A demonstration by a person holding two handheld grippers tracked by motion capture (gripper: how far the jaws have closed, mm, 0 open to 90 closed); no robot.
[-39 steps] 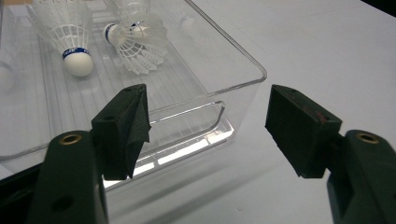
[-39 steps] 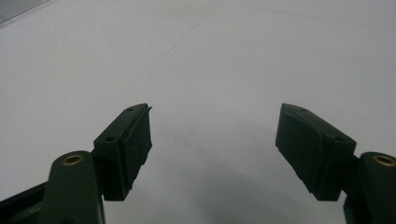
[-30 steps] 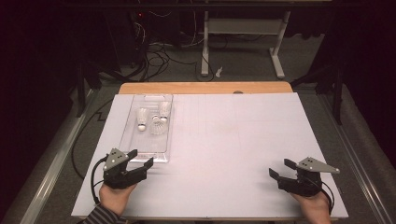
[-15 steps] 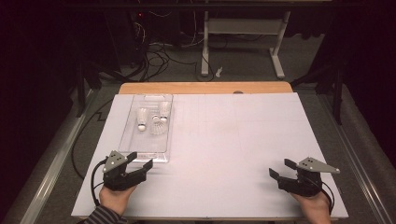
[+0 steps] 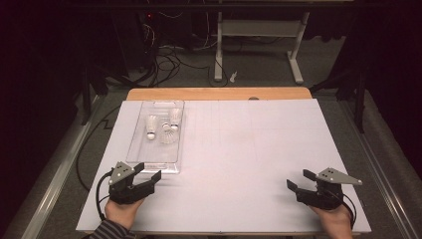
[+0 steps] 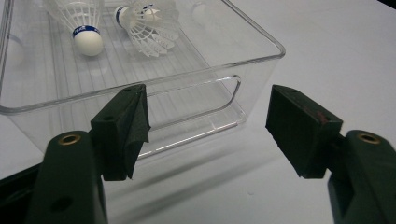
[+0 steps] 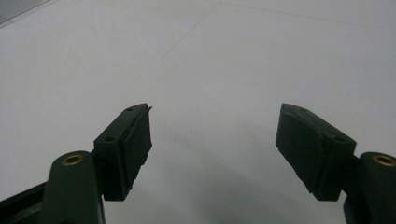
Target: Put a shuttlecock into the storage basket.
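Left tool (image 6: 208, 135) gapes before clear tray (image 6: 261, 44) holding shuttlecocks (image 6: 86, 28).

A white sheet (image 5: 259, 149) is covering most of the bench (image 5: 219, 93), leaving a strip of bare wood showing along the far edge. Grey carpet (image 5: 259, 74) is spreading out behind it, with black cables (image 5: 169, 55) trailing across it. A white desk frame (image 5: 259, 30) is standing farther back, and the room beyond is lying in darkness.
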